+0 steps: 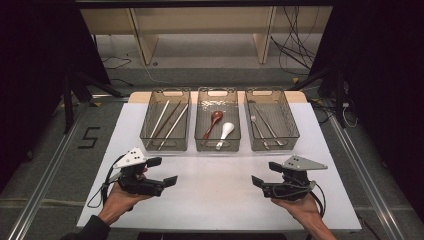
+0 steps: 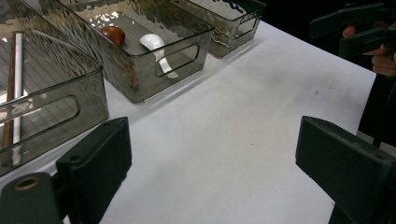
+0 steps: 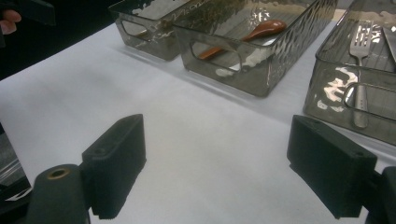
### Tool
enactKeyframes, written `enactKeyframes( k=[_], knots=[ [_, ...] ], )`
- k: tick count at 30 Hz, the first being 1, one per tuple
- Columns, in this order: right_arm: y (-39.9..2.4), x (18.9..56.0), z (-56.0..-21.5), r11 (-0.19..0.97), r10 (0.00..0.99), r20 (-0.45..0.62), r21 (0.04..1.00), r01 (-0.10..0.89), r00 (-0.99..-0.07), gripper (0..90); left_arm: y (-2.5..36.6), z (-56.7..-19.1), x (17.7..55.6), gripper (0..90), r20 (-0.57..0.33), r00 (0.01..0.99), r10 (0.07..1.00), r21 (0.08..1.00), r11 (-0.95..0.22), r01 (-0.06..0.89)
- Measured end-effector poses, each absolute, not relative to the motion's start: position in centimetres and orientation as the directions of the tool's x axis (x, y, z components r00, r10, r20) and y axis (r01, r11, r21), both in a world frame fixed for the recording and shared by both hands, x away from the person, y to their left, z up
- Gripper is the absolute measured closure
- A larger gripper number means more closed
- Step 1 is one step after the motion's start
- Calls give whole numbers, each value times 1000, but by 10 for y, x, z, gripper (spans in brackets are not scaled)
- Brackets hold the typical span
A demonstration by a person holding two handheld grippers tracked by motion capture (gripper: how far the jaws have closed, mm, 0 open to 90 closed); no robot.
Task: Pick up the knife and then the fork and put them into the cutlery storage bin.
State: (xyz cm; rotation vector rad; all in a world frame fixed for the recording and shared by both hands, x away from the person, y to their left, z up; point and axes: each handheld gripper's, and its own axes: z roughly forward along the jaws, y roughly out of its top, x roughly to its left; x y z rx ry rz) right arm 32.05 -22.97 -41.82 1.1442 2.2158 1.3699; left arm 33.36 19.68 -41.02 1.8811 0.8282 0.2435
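Left hand-held gripper [image 1: 161, 172]: hovering over the tabletop [image 1: 220, 195] near its front left corner, jaws standing wide apart and gripping nothing; in the left gripper view there is only bare white surface lying between them.
Right hand-held gripper [image 1: 262, 175]: hovering near the front right corner, jaws likewise spread and empty, pointing in toward the middle.
Left bin [image 1: 150, 136]: sitting along the back edge of the tabletop, holding several chopsticks [image 1: 167, 125] lying lengthwise.
Middle bin [image 1: 218, 146]: sitting just beside it at the back edge, holding a brown spoon [image 1: 213, 121] and a white spoon [image 1: 225, 133] side by side.
Right bin [image 1: 292, 131]: sitting toward the back right corner, holding a fork [image 1: 257, 127] and at least one other slim metal piece, which I'm not making out clearly.
Open tabletop: nothing is lying loose between the bins and the front edge.
What is done: I'm judging the sorting to be finished or nearly so, since each kind of utensil is resting in its own bin.
What is left: as far as I'm seeing, little beyond drawing both hands away; if the utensils are meant to come out instead, then nothing is begun, because neither tool is reaching into a bin.
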Motion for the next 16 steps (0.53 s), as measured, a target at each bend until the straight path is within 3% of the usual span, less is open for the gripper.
enactKeyframes(
  k=[16],
  knots=[
    [-231, 322, -417, 220, 759, 150, 856, 467, -633, 203, 195, -411, 335, 100, -195, 738, 646, 863, -244, 442]
  ],
)
